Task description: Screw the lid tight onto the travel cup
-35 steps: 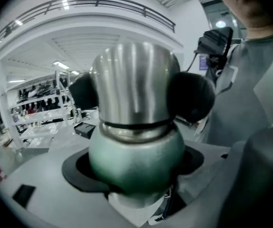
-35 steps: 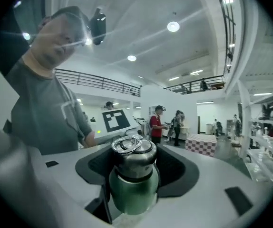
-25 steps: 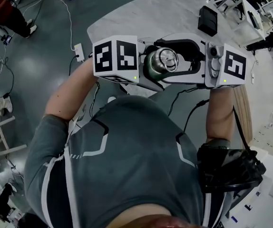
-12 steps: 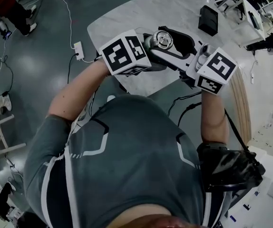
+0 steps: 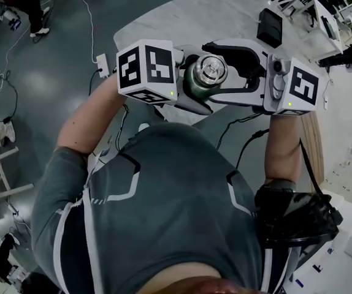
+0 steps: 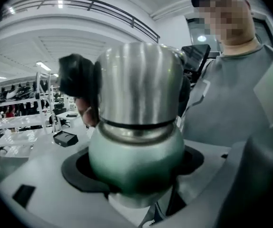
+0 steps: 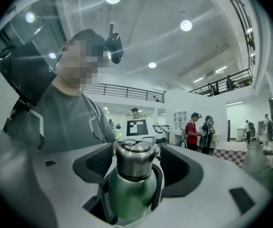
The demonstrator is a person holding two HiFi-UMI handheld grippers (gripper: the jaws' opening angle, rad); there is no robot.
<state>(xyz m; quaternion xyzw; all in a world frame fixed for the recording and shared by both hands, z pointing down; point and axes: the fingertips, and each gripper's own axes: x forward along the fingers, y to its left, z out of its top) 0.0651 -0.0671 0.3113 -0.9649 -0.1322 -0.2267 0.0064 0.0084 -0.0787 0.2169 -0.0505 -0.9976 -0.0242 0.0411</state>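
Above the near edge of the table point(image 5: 182, 23), held up in front of the person's chest. Item: travel cup point(image 5: 194, 86), green body, w/ steel lid point(image 5: 213, 70) seated on top, upright. Holder: left gripper point(image 5: 191, 92), jaws closed on the green body low down, firm grip, nothing loose showing. Second tool: right gripper point(image 5: 220, 72), jaws at their widest, lid standing btwn them. Its pads point(image 7: 181, 167) stand clear of the steel on both sides, no contact. Change noted: half a sec ago both grippers and the cup were swung round together, skewed and nearer the table's middle. Now back square, approx. same pos. as a sec ago. The right jaws have just been opening, w/ the lid btwn them but not gripped. Reading: looks like one turn stroke has ended and the lid was let go, prob. to reset for a fresh bite. Task status: lid is on, dark seam line visible btwn lid and body in the left gripper view. Whether it is fully tight can't be told by sight. Next, in my judgement: re-close on the lid and twist again until it stops. Also on table: black box point(image 5: 267, 26), well apart, not involved.
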